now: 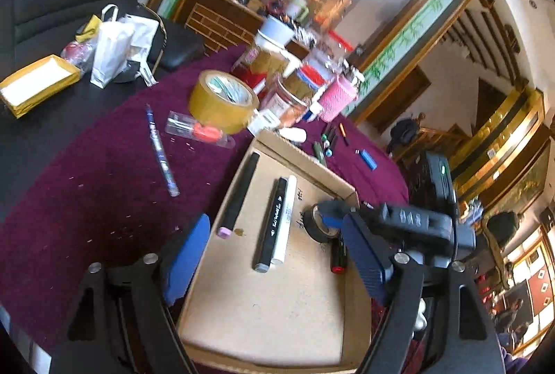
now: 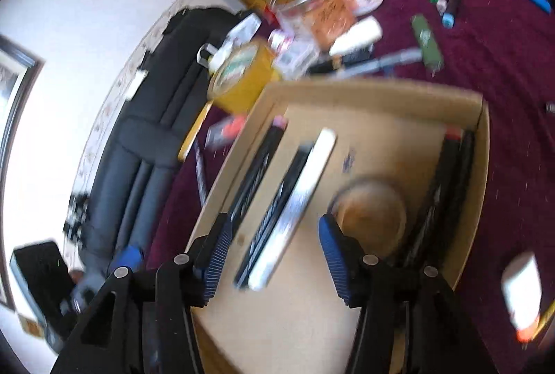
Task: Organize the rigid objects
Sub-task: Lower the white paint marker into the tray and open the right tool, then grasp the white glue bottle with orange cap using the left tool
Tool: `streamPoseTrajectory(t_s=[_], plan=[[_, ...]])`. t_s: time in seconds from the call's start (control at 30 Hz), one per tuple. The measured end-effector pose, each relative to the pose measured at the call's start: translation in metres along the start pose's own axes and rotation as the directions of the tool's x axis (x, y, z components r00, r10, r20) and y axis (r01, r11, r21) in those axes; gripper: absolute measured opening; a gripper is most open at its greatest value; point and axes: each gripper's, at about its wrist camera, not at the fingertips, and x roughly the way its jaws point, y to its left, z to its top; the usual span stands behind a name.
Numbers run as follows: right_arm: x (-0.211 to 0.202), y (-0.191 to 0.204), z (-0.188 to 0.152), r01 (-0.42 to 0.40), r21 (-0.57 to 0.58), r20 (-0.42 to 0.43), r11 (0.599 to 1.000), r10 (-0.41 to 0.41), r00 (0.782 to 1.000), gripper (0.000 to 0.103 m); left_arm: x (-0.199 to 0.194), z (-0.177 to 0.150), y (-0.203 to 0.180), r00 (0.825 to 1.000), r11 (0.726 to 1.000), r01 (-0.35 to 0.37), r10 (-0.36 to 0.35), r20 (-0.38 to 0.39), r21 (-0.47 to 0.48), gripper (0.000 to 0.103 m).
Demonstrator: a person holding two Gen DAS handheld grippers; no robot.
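Note:
A shallow cardboard box (image 1: 305,159) lies on the purple cloth. On its floor are a black marker with a pink cap (image 1: 239,197), a black marker (image 1: 272,225) beside a white marker (image 1: 286,218), a black tape roll (image 1: 321,223) and a red-capped marker (image 1: 338,258). My left gripper (image 1: 275,256) hovers open over the box's near end, touching nothing. My right gripper (image 2: 275,249) also stands open above the box (image 2: 482,138). The black marker (image 2: 277,200) and white marker (image 2: 298,200) lie below its gap, free of the pads. The tape roll (image 2: 371,218) sits just right of it.
Outside the box, a yellow tape roll (image 1: 222,100), a blue pen (image 1: 161,148), a clear packet with an orange item (image 1: 201,131), jars, a pink cup (image 1: 336,96), several markers (image 1: 327,138) and a blue lighter (image 1: 367,159) lie on the cloth (image 1: 86,183). The right gripper's housing (image 1: 412,221) crowds the box's right side.

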Motion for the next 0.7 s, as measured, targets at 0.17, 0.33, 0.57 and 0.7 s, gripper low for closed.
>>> streamPoseTrajectory(t_s=[0.17,0.33,0.57,0.7], plan=[[0.004,-0.005,-0.007,0.054,-0.019,-0.032,0.998,-0.055,0.998,0.057,-0.009,-0.007,0.006,1.0,1.0,0.0,0.0,0.011,-0.015,0.079],[-0.039,-0.015,0.006,0.03,0.004,0.125,1.0,-0.031,0.992,0.057,-0.012,-0.017,-0.008,1.0,1.0,-0.009,0.009,-0.007,0.009,0.079],[-0.166,-0.017,-0.037,0.367,-0.071,0.498,0.927,-0.286,0.819,0.086,-0.004,-0.031,-0.065,0.999,0.988,0.028,-0.022,-0.043,0.154,0.08],[-0.234,-0.053,-0.078,0.532,0.083,0.7,0.842,-0.429,0.57,0.102,0.012,-0.049,-0.108,0.994,0.964,0.078,-0.054,-0.1,0.254,0.08]])
